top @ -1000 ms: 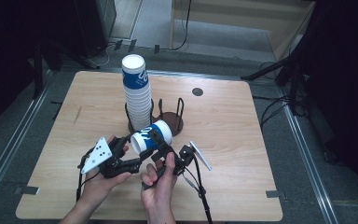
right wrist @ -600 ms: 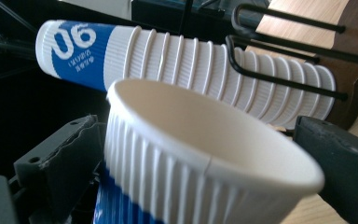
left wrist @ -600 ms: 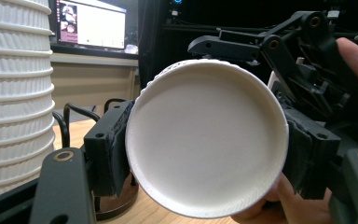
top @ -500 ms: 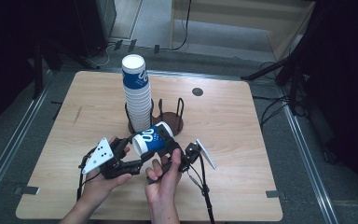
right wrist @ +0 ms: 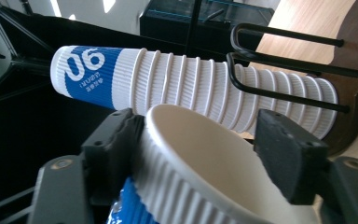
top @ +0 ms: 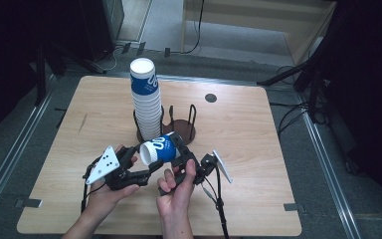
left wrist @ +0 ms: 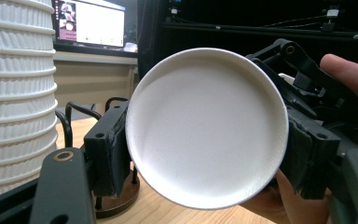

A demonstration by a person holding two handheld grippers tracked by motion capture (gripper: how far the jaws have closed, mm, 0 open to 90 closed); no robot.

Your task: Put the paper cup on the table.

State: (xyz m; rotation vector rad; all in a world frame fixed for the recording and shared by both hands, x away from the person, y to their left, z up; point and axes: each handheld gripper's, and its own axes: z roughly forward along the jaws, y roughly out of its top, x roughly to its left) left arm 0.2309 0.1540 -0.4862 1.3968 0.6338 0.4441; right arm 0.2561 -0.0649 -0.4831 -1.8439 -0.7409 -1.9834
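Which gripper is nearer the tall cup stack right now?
Right. The right gripper sits just in front of the cup stack, at the holder's base; the left gripper is farther toward the person. Both hold the loose cup.

A lit monitor (left wrist: 89, 22) glows beyond the wooden table (top: 258, 129).

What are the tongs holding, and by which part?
Both tongs grip one paper cup: the left tongs pinch its closed bottom end, the right tongs its ribbed wall at the open rim.
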